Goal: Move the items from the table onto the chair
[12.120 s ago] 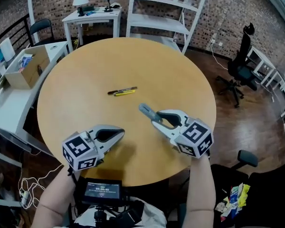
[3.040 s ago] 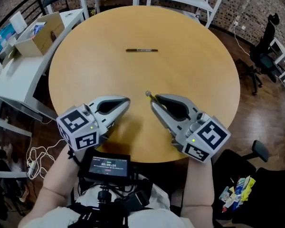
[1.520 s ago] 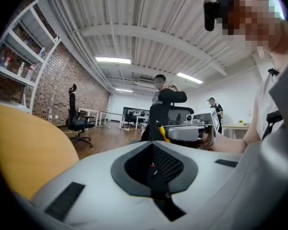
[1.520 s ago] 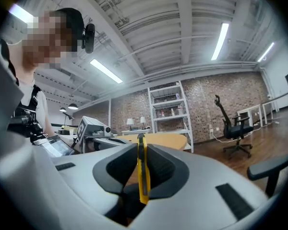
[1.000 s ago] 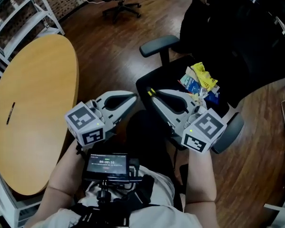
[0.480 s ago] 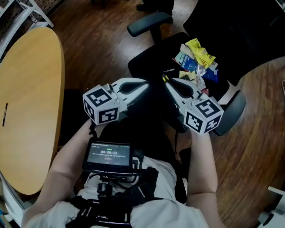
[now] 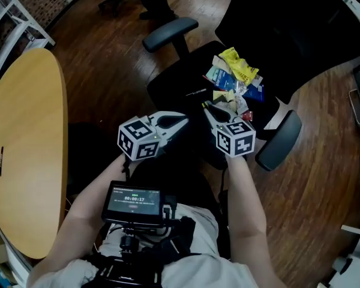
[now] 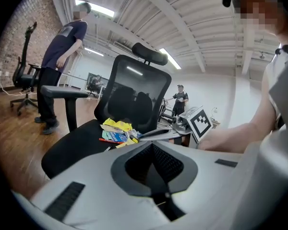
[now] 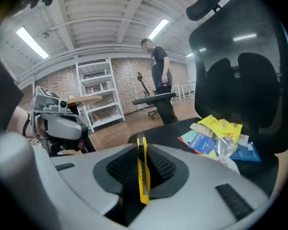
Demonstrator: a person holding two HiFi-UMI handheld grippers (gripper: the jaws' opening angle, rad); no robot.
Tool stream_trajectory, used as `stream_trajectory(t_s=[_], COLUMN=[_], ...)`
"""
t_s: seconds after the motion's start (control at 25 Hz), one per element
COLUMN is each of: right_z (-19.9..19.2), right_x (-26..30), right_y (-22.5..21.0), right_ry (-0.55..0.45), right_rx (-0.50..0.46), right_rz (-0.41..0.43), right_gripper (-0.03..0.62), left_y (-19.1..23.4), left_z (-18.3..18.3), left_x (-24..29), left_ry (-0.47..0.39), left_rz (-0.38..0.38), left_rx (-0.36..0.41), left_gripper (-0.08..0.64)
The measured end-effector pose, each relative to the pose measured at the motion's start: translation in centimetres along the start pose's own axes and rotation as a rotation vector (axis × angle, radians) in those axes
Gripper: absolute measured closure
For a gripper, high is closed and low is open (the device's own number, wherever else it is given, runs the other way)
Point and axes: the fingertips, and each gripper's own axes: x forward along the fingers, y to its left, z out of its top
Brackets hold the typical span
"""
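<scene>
My right gripper [image 7: 205, 105] [image 9: 141, 145] is shut on a thin yellow pen [image 9: 142, 171], which stands between its pads and pokes past the tips. It hovers over the black office chair's seat [image 7: 171, 80], just left of a pile of yellow and blue packets [image 7: 237, 74] [image 9: 223, 131] lying there. My left gripper [image 7: 183, 120] [image 8: 151, 145] is shut and empty, held close beside the right one over the seat's near edge. A black pen [image 7: 0, 161] still lies on the round wooden table [image 7: 30, 113] at far left.
A small dark pen [image 7: 197, 92] lies on the seat next to the pile. The chair's armrests [image 7: 170, 33] [image 7: 279, 140] flank the seat, its backrest [image 9: 240, 71] rises behind. A person [image 8: 62, 56] stands beyond the chair. White shelving [image 9: 98, 95] stands in the background.
Both grippers have drawn closer together and moved in over the chair seat, the right one nearing the pile with the yellow pen still in it. The table has slid further left in view.
</scene>
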Motion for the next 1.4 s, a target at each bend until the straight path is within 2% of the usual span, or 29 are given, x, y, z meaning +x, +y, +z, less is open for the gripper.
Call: stream_trajectory(t_s=[0.2, 0.4, 0.48, 0.72, 0.8, 0.84, 0.92, 1.04, 1.12, 1.16, 1.2, 1.4], right_z=[-0.9, -4.8, -6.4, -8.3, -8.0, -7.3, -5.4, -5.6, -4.3, -2.9, -1.7, 5.9], right_x=[0.9, 4.0, 4.5, 4.1, 4.5, 5.1, 5.8, 3.1, 2.8, 2.9, 2.9, 2.1], right_y=[-2.1, -5.4, -6.2, -8.2, -8.5, -8.5, -8.2, -8.1, -8.1, -7.4, -6.2, 2.3], right_ry=[0.049, 0.231, 0.275, 0.318, 0.317, 0.311, 0.286, 0.258, 0.174, 0.125, 0.086, -0.099], right_rx=[-0.015, -0.098, -0.114, -0.148, -0.129, -0.124, -0.120, -0.116, -0.131, -0.136, -0.138, -0.177], right_rz=[-0.047, -0.120, -0.146, -0.221, -0.226, -0.226, -0.228, -0.245, -0.238, -0.223, -0.198, -0.014], right_gripper=[0.529, 0.529, 0.525, 0.518, 0.473, 0.446, 0.442, 0.442, 0.458, 0.542, 0.592, 0.592], left_y=[0.6, 0.3, 0.3, 0.7, 1.1, 1.7, 2.8, 1.7, 1.9, 2.2, 2.4, 2.4], left_z=[-0.4, -0.4, -0.5, -0.9, -0.3, 0.4, 1.5, -0.2, 0.2, 0.9, 1.5, 5.2], left_x=[0.6, 0.7, 0.6, 0.2, -0.1, -0.5, -0.9, -0.2, -0.3, -0.9, -1.7, -6.4], left_ry=[0.002, 0.008, 0.011, 0.016, 0.013, 0.009, -0.003, -0.015, -0.037, -0.052, -0.067, -0.137], left_rz=[0.018, 0.013, 0.013, 0.021, 0.027, 0.033, 0.044, 0.023, 0.037, 0.053, 0.071, 0.156], left_rx=[-0.030, -0.026, -0.033, -0.047, -0.042, -0.035, -0.028, -0.064, -0.054, -0.042, -0.032, 0.039], left_gripper=[0.538, 0.538, 0.538, 0.538, 0.538, 0.538, 0.538, 0.538, 0.538, 0.538, 0.538, 0.538])
